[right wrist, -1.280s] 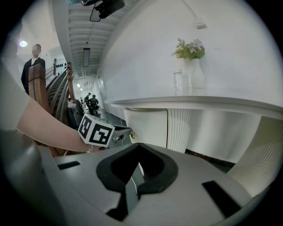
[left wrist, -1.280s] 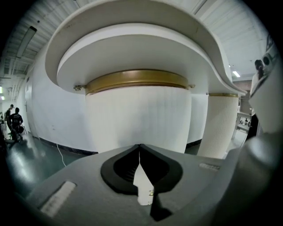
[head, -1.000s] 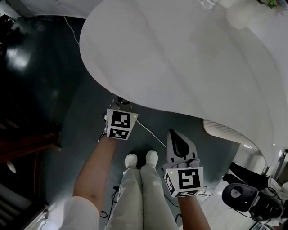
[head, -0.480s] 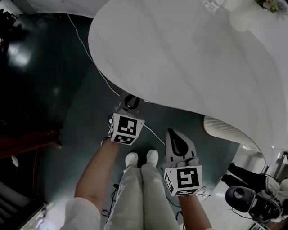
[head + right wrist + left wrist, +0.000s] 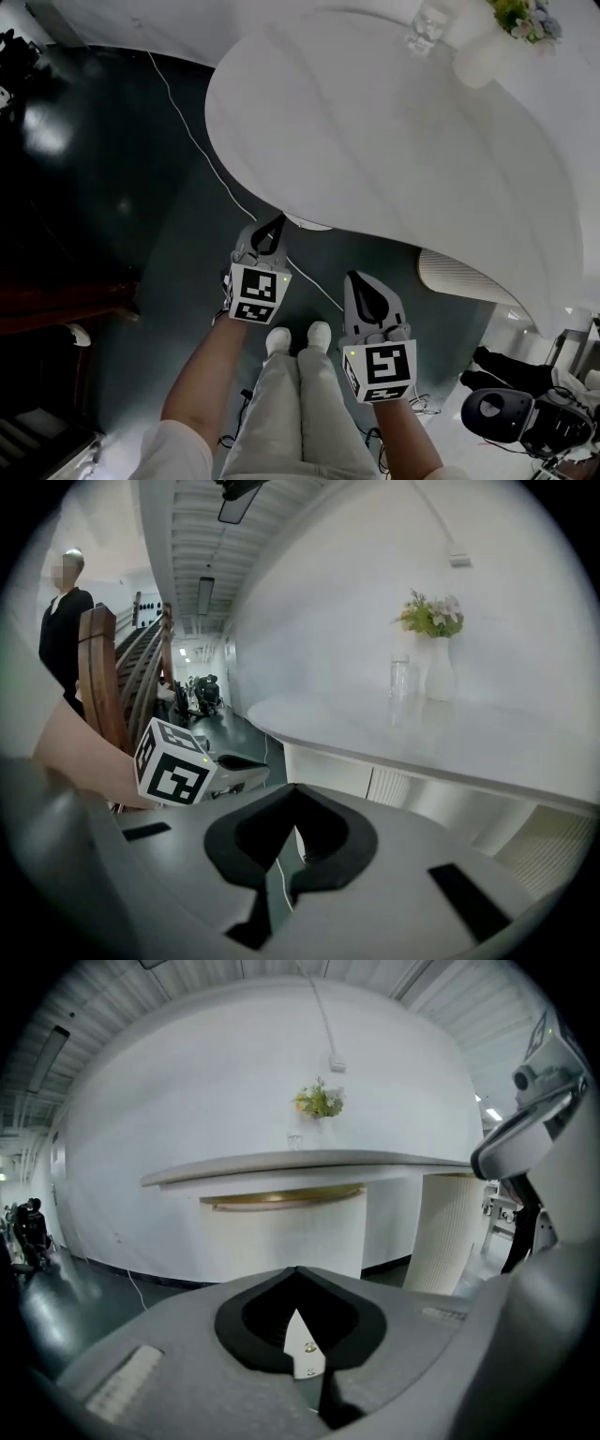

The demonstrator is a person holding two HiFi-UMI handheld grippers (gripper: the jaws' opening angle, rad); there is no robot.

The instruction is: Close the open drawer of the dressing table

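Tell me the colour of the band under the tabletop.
Golden-brown band, clearest in the left gripper view.

grey left gripper (image 5: 274, 227), pale trousers (image 5: 286, 412)

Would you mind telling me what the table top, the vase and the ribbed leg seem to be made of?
Table top: smooth white with faint streaks and a soft sheen, perhaps marble-look stone or laminate.
Vase: opaque matte white, probably ceramic.
Ribbed leg: off-white with fine vertical flutes; painted wood or plastic, cannot tell which.
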